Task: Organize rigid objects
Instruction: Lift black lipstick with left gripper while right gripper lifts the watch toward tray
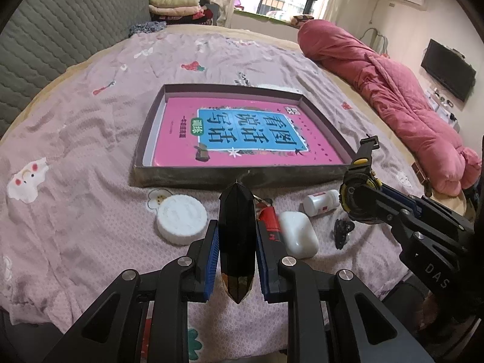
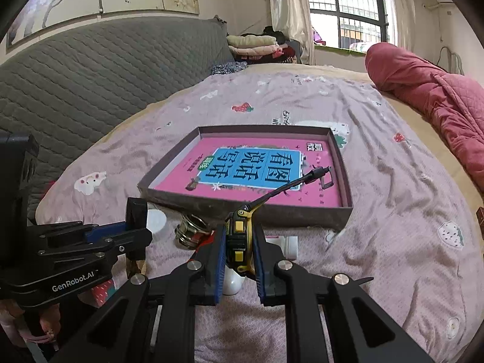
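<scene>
Writing: "GenRobot.AI" is printed on the left tongs point(image 2: 136, 227) body in the right wrist view; "DAS" shows on the right tongs point(image 1: 360, 199) body in the left wrist view. The book point(image 1: 245, 133) cover carries large Chinese characters, upside down from here.
Left tongs: clenched on one black crystal point(image 1: 237, 242), a faceted pointed piece held between the blue pads point(image 1: 211, 251), raised above the bed point(image 1: 75, 139) and pointing at the box point(image 1: 145, 139).
Right tongs: clenched on one black and yellow watch point(image 2: 239, 242); its strap sticks out forward over the near wall of the box.
Box: one shallow dark tray on the pink sheet, holding one pink book lying flat.
Loose things on the bed, near side of the box: one white round lid point(image 1: 181, 219), one white case point(image 1: 298, 239), one white bottle point(image 1: 320, 202) on its side, one red item point(image 1: 269, 220) partly hidden, one small black clip point(image 1: 341, 233).
Beyond: one rolled pink quilt point(image 1: 393, 90) along the right of the bed.
</scene>
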### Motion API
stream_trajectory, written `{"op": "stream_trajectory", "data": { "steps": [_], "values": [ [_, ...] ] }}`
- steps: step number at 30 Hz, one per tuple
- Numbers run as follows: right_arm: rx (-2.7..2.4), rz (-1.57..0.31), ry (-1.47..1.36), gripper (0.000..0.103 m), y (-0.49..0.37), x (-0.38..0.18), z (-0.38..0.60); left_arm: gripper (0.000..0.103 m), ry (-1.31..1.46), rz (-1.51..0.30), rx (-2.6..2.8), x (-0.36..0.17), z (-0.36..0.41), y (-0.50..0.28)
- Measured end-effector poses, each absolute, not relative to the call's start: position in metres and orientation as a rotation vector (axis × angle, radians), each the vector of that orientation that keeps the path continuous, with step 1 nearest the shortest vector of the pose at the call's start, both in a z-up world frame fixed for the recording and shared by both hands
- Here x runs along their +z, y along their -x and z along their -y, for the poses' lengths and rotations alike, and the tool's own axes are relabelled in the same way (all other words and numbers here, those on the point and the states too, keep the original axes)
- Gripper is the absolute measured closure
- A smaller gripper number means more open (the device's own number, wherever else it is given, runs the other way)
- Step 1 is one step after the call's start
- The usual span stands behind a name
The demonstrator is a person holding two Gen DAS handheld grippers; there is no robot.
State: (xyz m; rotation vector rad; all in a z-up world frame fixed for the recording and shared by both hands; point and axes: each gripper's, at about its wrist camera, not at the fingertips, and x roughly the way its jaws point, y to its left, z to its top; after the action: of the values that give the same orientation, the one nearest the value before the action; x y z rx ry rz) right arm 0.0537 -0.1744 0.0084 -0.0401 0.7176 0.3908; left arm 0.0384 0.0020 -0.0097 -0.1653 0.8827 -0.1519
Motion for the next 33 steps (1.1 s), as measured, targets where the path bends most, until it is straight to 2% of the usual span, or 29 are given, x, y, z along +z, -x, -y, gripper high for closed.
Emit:
{"op": "stream_trajectory", "data": {
  "steps": [33],
  "values": [
    [0.357, -0.649, 0.058, 0.086, -0.069, 0.056, 0.177, 0.08, 0.179, -0.84, -0.138, 0.027, -0.003, -0.066]
  ]
}}
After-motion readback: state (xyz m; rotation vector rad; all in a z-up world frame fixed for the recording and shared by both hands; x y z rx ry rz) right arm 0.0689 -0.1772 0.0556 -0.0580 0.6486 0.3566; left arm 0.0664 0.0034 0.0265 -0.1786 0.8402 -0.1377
